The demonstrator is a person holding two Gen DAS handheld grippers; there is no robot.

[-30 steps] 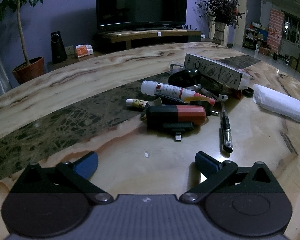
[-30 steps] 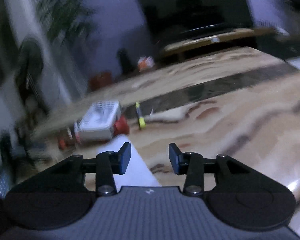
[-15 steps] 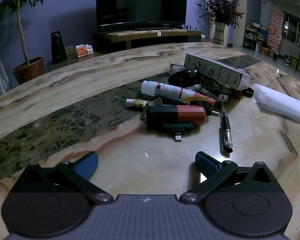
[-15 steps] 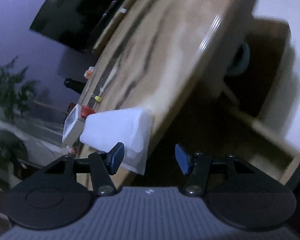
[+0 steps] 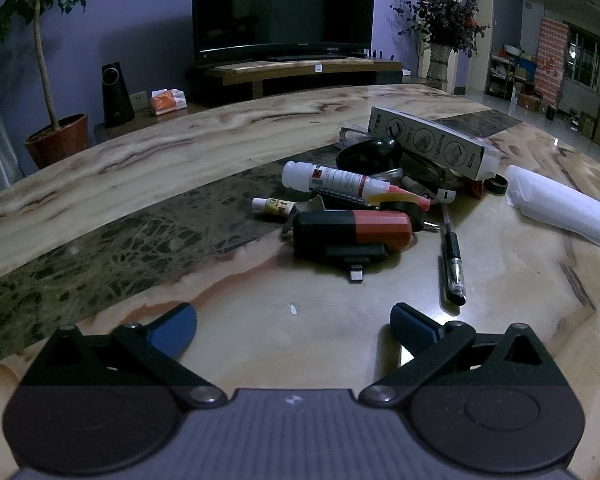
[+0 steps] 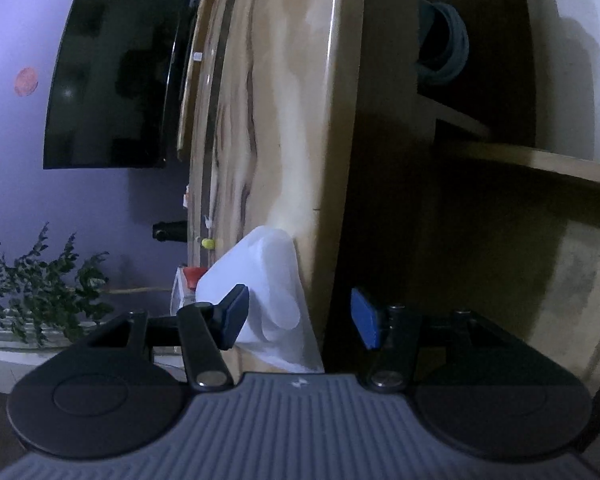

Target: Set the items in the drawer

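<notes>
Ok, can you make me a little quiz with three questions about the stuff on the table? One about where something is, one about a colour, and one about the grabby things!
1. Where does the black pen lie?
A. right of the red and black case
B. on top of the white box
C. beside the potted plant

2. What colour are the pads on the fingers of the left hand-held gripper?
A. yellow
B. blue
C. white

3. How is the left hand-held gripper?
A. shut on the pen
B. shut on the glue bottle
C. open and empty

Answers
1. A: the pen lies on the table to the right of the red and black case.
2. B: both pads show blue.
3. C: its fingers stand wide apart with only bare table between them.
</notes>
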